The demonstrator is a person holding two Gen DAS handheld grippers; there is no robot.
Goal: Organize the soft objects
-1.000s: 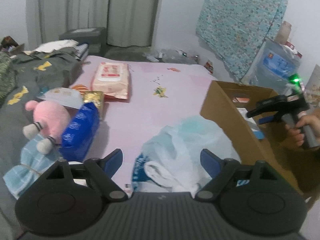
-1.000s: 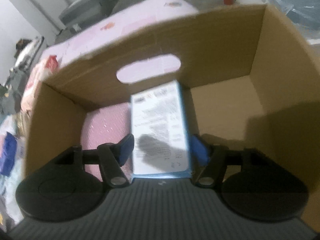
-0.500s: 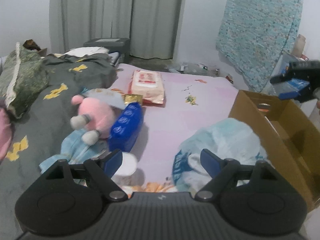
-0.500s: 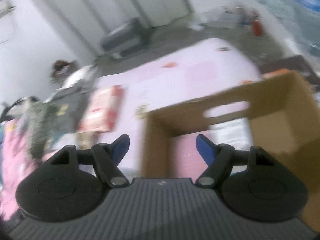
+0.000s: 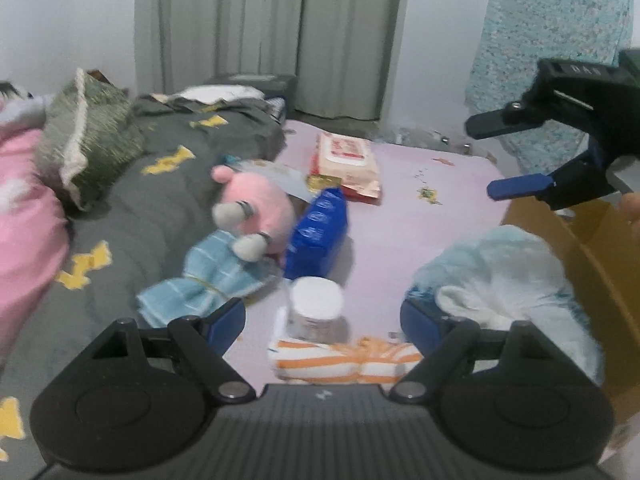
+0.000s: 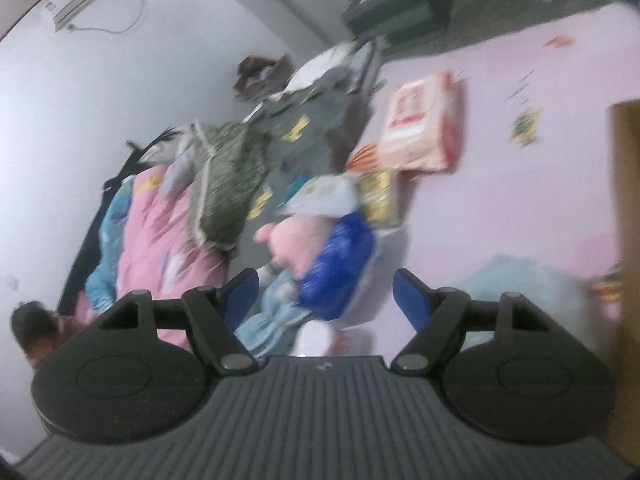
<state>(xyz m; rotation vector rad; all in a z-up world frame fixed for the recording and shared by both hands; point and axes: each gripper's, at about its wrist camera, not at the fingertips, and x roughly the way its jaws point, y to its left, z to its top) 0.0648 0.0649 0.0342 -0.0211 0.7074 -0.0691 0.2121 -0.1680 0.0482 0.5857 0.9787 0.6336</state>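
On the pink sheet lie a pink plush toy, a blue packet, a light blue tied cloth, an orange-striped tied cloth, a white jar and a wipes pack. A pale plastic bag with white cloth lies against the cardboard box. My left gripper is open and empty above the jar and striped cloth. My right gripper is open and empty, in the air over the box, pointing at the plush and blue packet.
A grey blanket with yellow patches, a green cushion and a pink quilt cover the left of the bed. Curtains and a dark case stand behind. A patterned cloth hangs at the right wall.
My right gripper rose out of the box, leaving the white-and-blue pack inside, and swung left towards the bed. My left gripper drew back and lifted, bringing the jar and striped cloth into view.
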